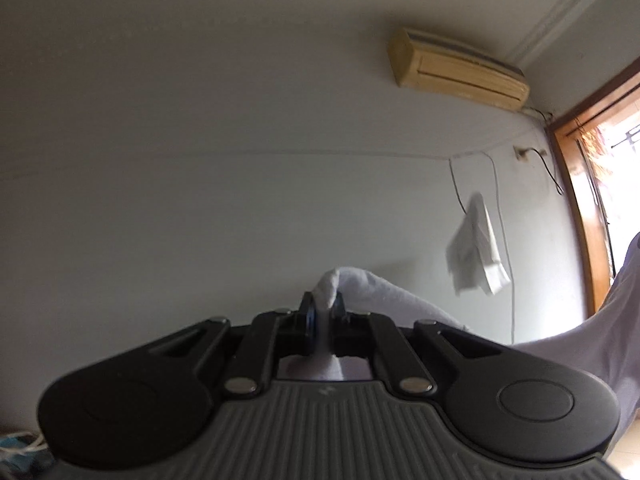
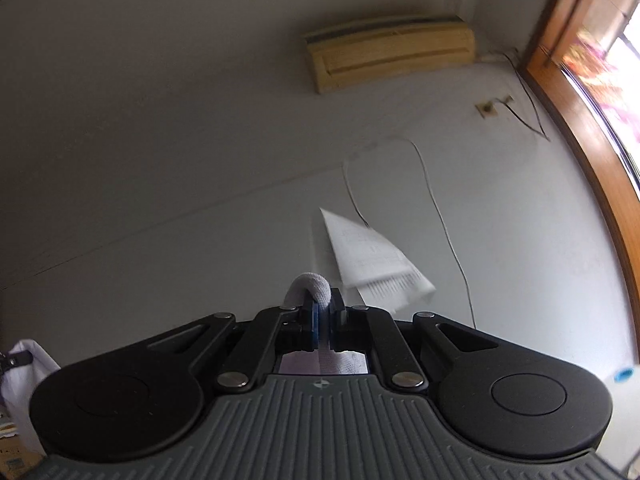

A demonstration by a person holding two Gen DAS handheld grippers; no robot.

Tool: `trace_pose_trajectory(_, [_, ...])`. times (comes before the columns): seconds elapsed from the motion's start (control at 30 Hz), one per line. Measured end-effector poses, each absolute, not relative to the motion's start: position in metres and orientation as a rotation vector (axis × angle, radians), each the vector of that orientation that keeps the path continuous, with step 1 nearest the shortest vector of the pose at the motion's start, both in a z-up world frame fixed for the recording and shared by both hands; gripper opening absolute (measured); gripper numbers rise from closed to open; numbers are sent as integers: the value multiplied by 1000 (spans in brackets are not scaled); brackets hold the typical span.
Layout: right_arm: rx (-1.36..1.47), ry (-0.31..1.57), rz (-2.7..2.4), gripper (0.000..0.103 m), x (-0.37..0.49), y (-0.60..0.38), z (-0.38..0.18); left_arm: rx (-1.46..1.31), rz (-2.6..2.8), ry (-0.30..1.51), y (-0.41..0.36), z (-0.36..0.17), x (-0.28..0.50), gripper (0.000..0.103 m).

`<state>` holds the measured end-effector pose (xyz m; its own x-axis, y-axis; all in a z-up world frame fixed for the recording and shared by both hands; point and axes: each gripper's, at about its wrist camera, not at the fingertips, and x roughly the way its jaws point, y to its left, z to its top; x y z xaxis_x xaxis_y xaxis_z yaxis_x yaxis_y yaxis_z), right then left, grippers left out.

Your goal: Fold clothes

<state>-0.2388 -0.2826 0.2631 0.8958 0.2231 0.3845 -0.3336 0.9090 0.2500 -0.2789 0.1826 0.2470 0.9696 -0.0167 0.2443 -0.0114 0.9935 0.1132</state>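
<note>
A domestic room is indicated by a yellowed wall-mounted air conditioner (image 1: 460,66) fixed high on a plain white wall (image 1: 200,120), a wall socket (image 2: 486,109) with trailing cables, and a wood-framed window (image 2: 580,120) at the right.

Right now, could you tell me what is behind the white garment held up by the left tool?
Behind the white garment, clamped in the left tool, are the wall and a hanging white cloth. Whatever is below the garment is hidden.
</note>
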Motion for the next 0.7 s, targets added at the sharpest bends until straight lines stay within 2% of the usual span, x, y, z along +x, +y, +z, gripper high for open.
trace_pose_trajectory(0.17, [275,-388,317,5,-230,-267,287,134,76,-266,185,268,-284,2])
trace_pose_trajectory(0.37, [230,-329,358,5,-188,-246,281,161,177,-157,185,249,-240,2])
trace_pose_trajectory(0.7, [169,-55,393,5,-15,-205,184,171,431,141,190,164,-68,3])
